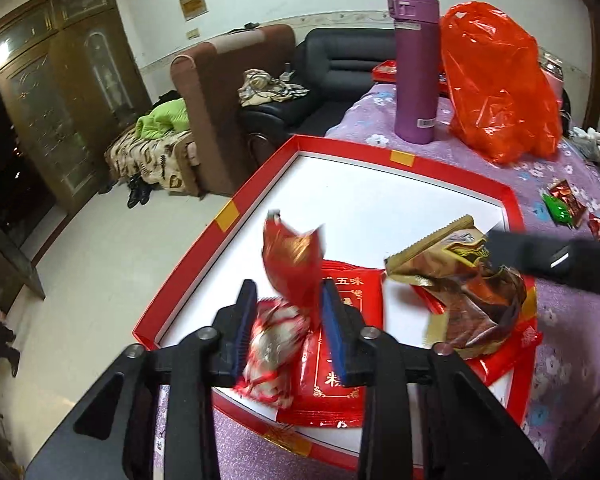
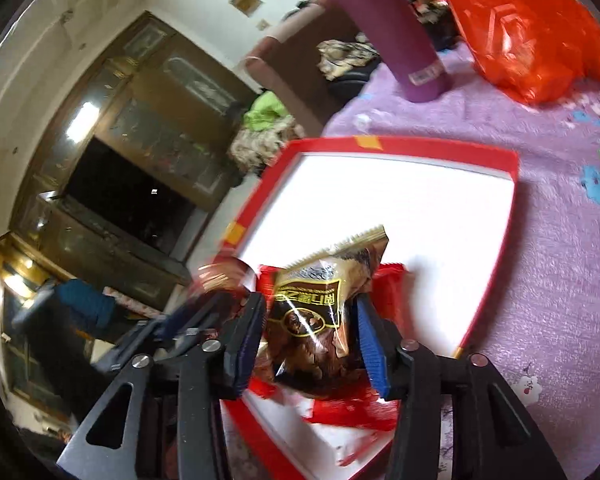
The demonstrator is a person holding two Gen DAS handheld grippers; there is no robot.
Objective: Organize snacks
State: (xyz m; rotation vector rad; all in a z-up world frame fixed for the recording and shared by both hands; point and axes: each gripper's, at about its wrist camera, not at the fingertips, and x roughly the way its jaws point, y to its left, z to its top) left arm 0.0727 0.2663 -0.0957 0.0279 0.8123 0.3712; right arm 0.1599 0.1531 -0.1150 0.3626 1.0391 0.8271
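Note:
A red-rimmed white tray [image 1: 380,200] [image 2: 400,200] lies on the purple flowered cloth. My left gripper [image 1: 288,284] hangs over its near end with the jaws open. A blurred red snack packet [image 1: 292,260] is loose between the blue pads, against the right one only. Below lie a red-and-white packet [image 1: 272,356] and a flat red packet with gold writing [image 1: 348,344]. My right gripper [image 2: 308,304] is shut on a brown and gold snack packet [image 2: 320,320] [image 1: 460,280], tilted above the tray's near right corner. One of its fingers [image 1: 540,256] shows in the left wrist view.
A purple flask [image 1: 414,68] and an orange plastic bag [image 1: 496,84] stand behind the tray. Loose small snacks [image 1: 564,204] lie on the cloth at the right. The table's edge drops to the floor on the left, with sofas beyond.

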